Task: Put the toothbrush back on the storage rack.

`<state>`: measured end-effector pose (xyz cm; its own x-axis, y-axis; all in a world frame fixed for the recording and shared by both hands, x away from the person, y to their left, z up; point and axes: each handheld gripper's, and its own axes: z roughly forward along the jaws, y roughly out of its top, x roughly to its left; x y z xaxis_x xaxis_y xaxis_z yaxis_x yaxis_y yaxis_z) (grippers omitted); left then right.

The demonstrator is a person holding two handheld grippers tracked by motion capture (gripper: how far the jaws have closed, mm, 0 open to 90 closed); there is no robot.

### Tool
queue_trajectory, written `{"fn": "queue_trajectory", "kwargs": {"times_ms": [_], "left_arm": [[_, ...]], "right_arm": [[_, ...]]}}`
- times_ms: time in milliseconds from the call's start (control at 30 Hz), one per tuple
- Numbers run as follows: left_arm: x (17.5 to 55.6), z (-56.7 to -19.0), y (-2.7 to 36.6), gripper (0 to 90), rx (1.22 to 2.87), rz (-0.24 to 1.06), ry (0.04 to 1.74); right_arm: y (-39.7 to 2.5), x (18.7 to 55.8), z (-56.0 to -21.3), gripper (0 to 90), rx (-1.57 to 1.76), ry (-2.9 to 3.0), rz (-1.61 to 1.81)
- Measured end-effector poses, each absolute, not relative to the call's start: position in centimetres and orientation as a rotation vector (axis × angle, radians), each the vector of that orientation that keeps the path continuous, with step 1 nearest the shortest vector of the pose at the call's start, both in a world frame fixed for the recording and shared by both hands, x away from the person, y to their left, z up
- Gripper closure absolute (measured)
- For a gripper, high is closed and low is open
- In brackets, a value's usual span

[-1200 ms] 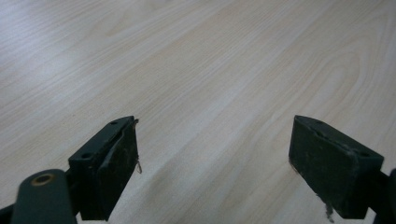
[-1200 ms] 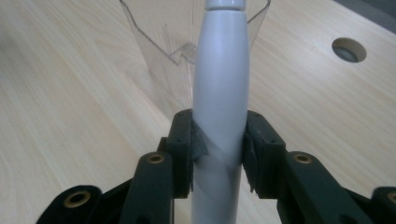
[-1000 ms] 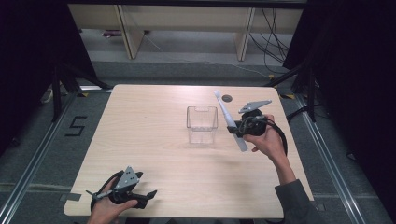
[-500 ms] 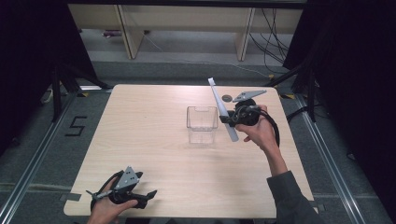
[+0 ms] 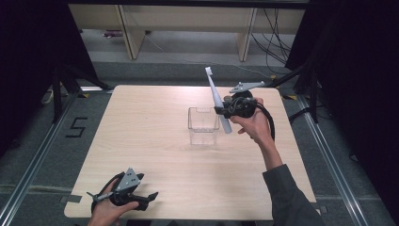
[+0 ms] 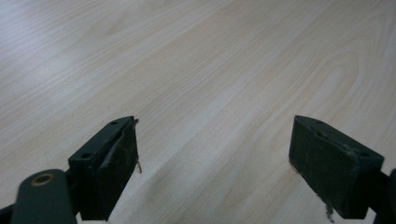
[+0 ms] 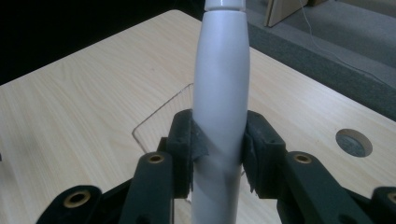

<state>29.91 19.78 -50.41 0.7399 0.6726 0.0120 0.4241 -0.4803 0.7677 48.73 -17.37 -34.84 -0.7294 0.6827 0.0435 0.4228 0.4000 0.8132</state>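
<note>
A long white toothbrush [image 5: 214,92] stands nearly upright, head end up and leaning slightly to the far left. My right gripper [image 5: 222,111] is shut on its handle, and its lower end hangs at the right rim of a clear plastic box [image 5: 203,126] in the middle of the table. In the right gripper view both pads of the right gripper [image 7: 219,149] press on the white toothbrush handle [image 7: 222,84], with the clear box rim [image 7: 159,116] just behind. My left gripper [image 5: 149,197] rests open at the table's front left; in its own view the left gripper [image 6: 215,163] holds nothing.
The light wooden table [image 5: 141,122] has a round cable hole [image 7: 354,142] near its far right corner. Dark curtains flank the table, and shelving legs and cables stand on the floor beyond the far edge.
My right gripper has carried the toothbrush left toward the clear box and tipped it from slanted to nearly upright. The left gripper has stayed still.
</note>
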Motion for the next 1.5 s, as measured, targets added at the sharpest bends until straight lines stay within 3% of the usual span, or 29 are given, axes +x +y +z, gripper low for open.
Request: {"fn": "queue_trajectory", "kwargs": {"times_ms": [533,1500], "left_arm": [[29.9,-50.5,19.7,15.1,2.123,0.396,0.824],[29.8,-50.4,19.7,15.1,2.104,0.384,0.835]], "right_arm": [[-14.0,51.1,-34.4,66.9,0.928,2.352,1.276],[-10.3,53.9,-40.7,66.9,0.843,2.511,1.069]]}}
